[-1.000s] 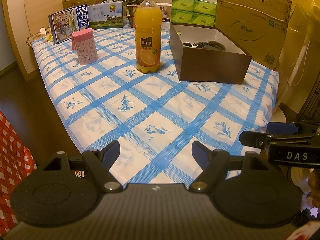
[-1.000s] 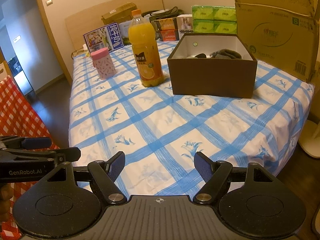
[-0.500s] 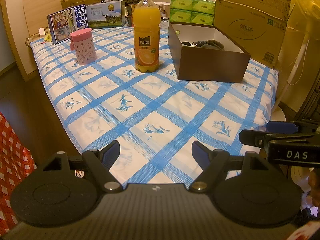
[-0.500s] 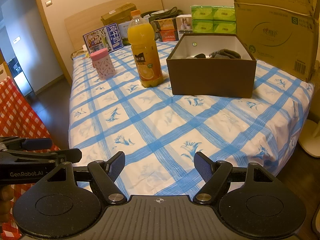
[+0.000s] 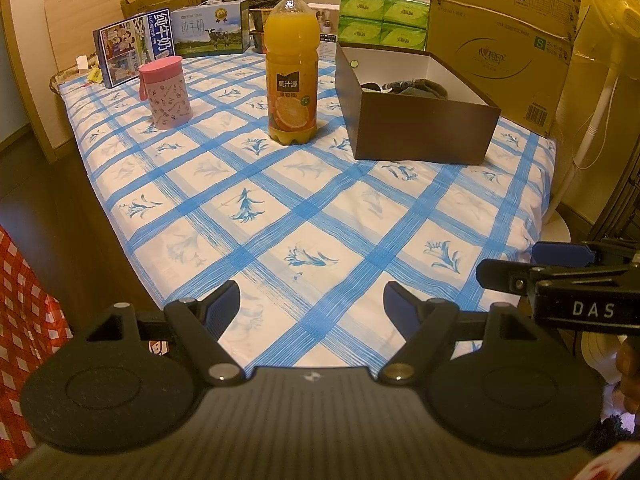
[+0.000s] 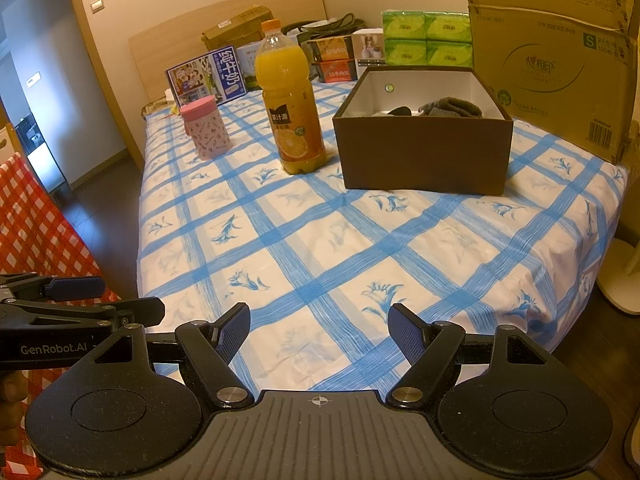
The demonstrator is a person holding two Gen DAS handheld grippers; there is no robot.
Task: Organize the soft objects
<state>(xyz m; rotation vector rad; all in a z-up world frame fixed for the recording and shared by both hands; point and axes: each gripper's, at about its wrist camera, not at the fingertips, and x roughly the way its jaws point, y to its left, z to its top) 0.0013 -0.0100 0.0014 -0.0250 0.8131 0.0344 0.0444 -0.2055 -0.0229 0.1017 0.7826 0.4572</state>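
A brown open box [image 5: 420, 128] [image 6: 424, 156] stands on the blue-checked tablecloth [image 5: 312, 208] [image 6: 340, 248] at the far right. Dark grey soft items [image 5: 416, 89] [image 6: 450, 107] lie inside it, partly hidden by its walls. My left gripper [image 5: 311, 304] is open and empty, hovering over the table's near edge. My right gripper [image 6: 319, 326] is open and empty, also at the near edge. The right gripper shows from the side in the left wrist view [image 5: 560, 280]; the left gripper shows from the side in the right wrist view [image 6: 80, 308].
An orange juice bottle [image 5: 292, 68] [image 6: 290, 100] stands left of the box. A pink lidded cup [image 5: 166, 92] [image 6: 206, 132] stands farther left. Milk cartons [image 5: 134, 50], green tissue packs [image 5: 382, 20] and a big cardboard carton [image 5: 500, 40] line the back. Red checked cloth [image 6: 32, 216] is at the left.
Both grippers have drawn slightly back and tilted, so the table objects sit a little higher in view. Both stay open and empty.
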